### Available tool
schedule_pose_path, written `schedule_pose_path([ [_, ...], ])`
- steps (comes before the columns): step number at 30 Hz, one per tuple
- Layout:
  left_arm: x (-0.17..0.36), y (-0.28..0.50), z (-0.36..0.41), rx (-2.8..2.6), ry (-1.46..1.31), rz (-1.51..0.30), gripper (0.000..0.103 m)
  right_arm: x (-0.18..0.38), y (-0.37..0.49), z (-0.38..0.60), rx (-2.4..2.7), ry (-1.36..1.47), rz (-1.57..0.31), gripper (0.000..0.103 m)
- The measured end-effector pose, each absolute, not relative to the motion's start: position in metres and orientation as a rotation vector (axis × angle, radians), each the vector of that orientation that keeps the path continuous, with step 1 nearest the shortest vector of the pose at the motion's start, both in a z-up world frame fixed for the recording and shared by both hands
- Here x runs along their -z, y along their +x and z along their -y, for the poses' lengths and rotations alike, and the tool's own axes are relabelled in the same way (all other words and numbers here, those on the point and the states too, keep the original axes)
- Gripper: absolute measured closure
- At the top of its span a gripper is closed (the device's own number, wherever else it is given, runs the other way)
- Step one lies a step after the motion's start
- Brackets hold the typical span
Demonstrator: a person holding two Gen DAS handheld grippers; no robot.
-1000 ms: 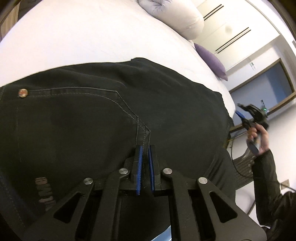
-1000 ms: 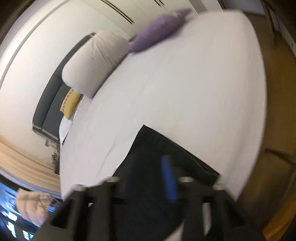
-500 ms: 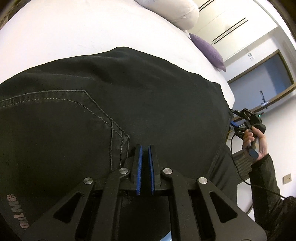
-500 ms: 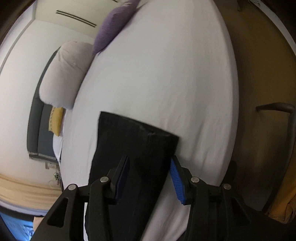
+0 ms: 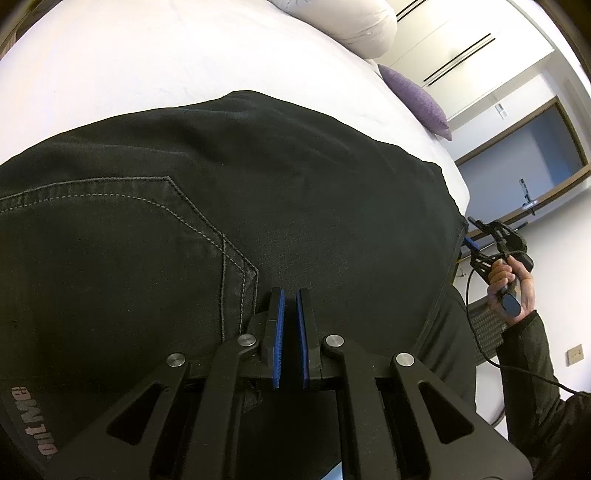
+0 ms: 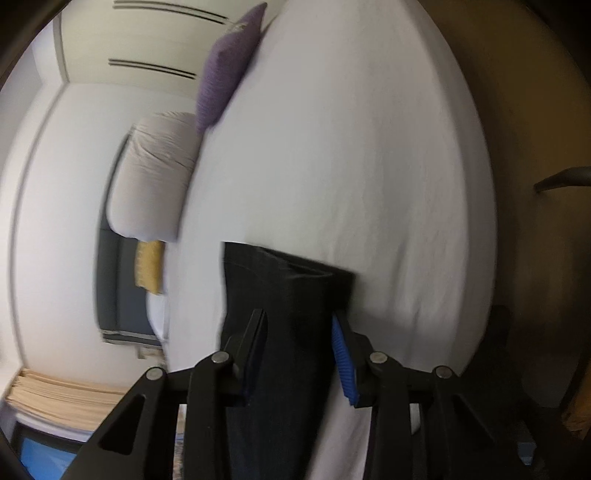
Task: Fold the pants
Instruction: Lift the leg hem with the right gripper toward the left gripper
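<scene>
Pants [image 5: 295, 206] flat on bed [image 5: 147, 62]. My left claw [image 5: 290, 332] clenched, maybe pinching fabric. Right claw [image 6: 299, 350], released, has swung down to straddle the leg hem [image 6: 288, 266]; hem grasp next, I judge.

Your pants [image 5: 280, 206] lie spread on the bed [image 5: 147, 66], leg ends toward its far side — two pillows [image 5: 351, 18] sit at the head, left of the legs. Your left gripper [image 5: 290, 295] rests near the back pocket; your right gripper [image 6: 295, 325] straddles the hem [image 6: 291, 266].
</scene>
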State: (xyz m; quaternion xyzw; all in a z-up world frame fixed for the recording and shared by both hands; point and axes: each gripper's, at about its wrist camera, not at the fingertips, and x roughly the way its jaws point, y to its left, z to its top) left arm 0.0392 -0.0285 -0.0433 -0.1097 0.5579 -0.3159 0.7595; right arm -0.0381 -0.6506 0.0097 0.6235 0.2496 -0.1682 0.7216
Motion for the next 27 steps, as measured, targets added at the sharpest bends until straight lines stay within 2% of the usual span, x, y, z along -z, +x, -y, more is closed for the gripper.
schedule_pose_path([
  [9, 0.045, 0.039, 0.031, 0.687, -0.235, -1.213, 0.096, -0.017, -0.039, 0.652, 0.365, 1.382, -0.531, 0.063],
  [12, 0.047, 0.039, 0.032, 0.686, -0.233, -1.213, 0.096, -0.025, -0.041, 0.65, 0.493, 1.298, -0.597, 0.052],
  [14, 0.047, 0.039, 0.033, 0.685, -0.232, -1.213, 0.096, -0.02, -0.039, 0.65, 0.506, 1.309, -0.616, 0.048],
  [23, 0.047, 0.039, 0.033, 0.686, -0.234, -1.212, 0.096, 0.006, -0.025, 0.661, 0.376, 1.434, -0.519, 0.047],
  [25, 0.047, 0.039, 0.034, 0.687, -0.236, -1.212, 0.096, 0.003, -0.027, 0.66, 0.335, 1.435, -0.487, 0.054],
  [26, 0.048, 0.039, 0.034, 0.686, -0.237, -1.211, 0.096, 0.002, -0.027, 0.659, 0.306, 1.433, -0.478, 0.064],
  [27, 0.049, 0.04, 0.034, 0.686, -0.238, -1.211, 0.096, 0.002, -0.028, 0.658, 0.28, 1.434, -0.473, 0.067],
])
